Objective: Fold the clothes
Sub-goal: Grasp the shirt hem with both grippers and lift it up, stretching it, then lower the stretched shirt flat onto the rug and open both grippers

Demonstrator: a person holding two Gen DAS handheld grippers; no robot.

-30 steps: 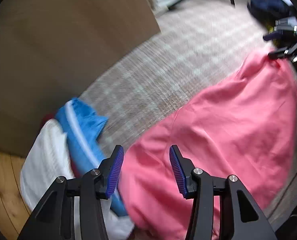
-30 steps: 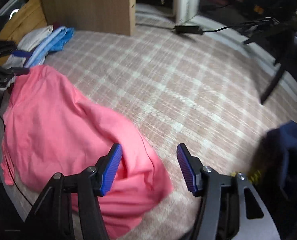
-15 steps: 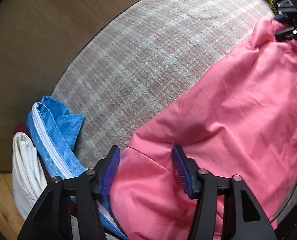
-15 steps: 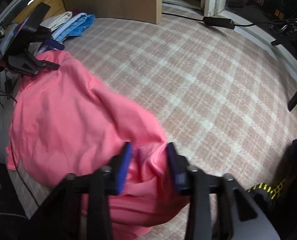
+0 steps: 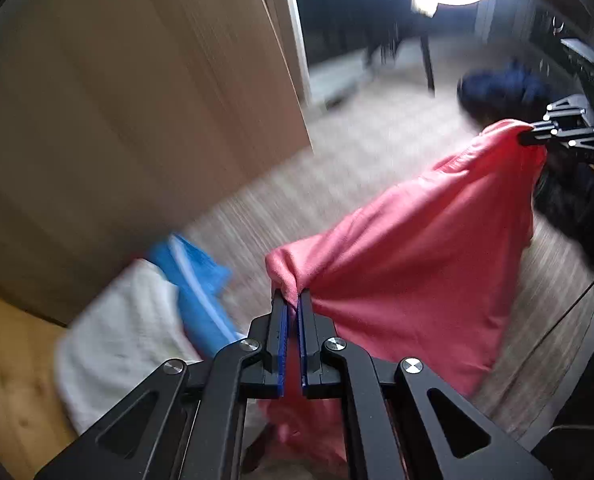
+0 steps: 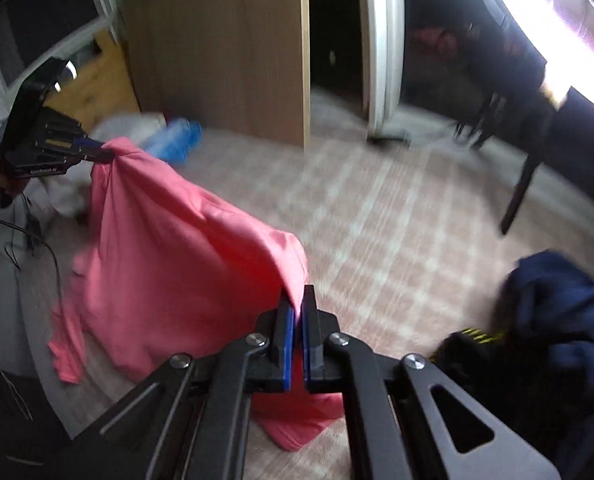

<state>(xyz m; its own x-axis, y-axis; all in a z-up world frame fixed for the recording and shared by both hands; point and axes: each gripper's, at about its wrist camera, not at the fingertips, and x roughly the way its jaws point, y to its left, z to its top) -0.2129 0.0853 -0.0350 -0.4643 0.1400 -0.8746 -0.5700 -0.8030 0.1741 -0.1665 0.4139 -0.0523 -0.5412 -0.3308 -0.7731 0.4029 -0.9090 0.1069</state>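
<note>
The left gripper is clamped on one corner of the pink garment, and the right gripper is clamped on another; the cloth hangs stretched between them, its lower edge trailing on the checked carpet. Each grip takes only a thin pinch near the fingertips, so a sharp tug could pull a corner free. Left of the left gripper lies a blue and white pile; the dragging hem could catch it. Right of the right gripper, dark navy clothes could snag likewise.
</note>
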